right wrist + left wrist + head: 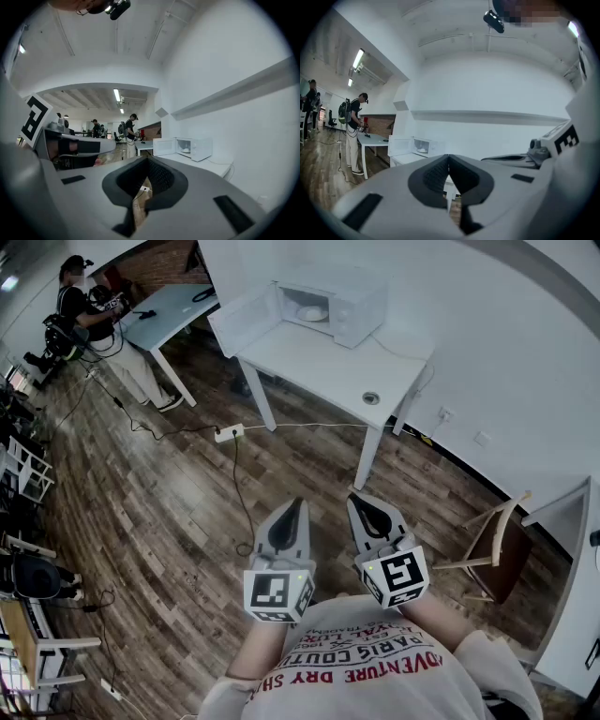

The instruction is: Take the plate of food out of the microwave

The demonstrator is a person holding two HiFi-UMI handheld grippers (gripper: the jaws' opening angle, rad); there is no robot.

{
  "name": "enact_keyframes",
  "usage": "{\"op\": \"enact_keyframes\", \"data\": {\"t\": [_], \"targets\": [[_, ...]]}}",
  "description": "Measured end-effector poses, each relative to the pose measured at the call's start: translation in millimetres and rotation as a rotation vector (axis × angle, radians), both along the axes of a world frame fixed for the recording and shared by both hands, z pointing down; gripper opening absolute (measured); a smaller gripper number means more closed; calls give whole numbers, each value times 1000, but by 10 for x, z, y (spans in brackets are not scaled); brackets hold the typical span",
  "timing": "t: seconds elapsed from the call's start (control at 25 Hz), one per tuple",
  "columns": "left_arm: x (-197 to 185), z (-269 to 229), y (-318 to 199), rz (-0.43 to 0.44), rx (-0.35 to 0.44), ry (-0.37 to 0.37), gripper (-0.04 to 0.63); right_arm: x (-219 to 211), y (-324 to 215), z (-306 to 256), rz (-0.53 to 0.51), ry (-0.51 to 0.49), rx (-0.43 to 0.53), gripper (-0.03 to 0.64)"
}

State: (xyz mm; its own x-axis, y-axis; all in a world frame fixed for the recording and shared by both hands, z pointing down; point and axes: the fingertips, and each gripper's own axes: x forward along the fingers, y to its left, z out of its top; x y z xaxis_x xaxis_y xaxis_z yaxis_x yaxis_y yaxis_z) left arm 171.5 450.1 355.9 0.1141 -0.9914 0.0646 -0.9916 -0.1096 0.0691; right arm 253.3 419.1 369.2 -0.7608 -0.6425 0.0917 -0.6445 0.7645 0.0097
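A white microwave (349,298) stands at the far end of a white table (328,362), its door (246,321) swung open to the left. Inside sits a white plate of food (312,311). Both grippers hang over the wooden floor, well short of the table and pointing level toward it. My left gripper (297,505) is shut with nothing in it, and so is my right gripper (360,502). The left gripper view has the microwave (419,145) small beyond the closed left gripper (449,157). The right gripper view shows the right gripper (149,160), with the microwave (187,147) far off.
A power strip (229,433) and cables lie on the floor before the table. A wooden chair (492,545) and a white cabinet (572,596) stand at the right. At the back left a person (80,310) works at another table (173,307). Chairs line the left edge.
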Motion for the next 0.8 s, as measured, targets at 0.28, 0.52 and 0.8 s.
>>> {"op": "enact_keyframes", "data": {"t": [0.28,0.52,0.8], "targets": [[3,34,-54,21,-15,27,5,-11,-43,5,0,-5,-1,5],[35,69,-72,38,-14,69,5,21,-36,35,-4,-30,-29,5],[18,115,-199,50,-4,107,5,-14,-134,139,-4,-14,-45,5]]}}
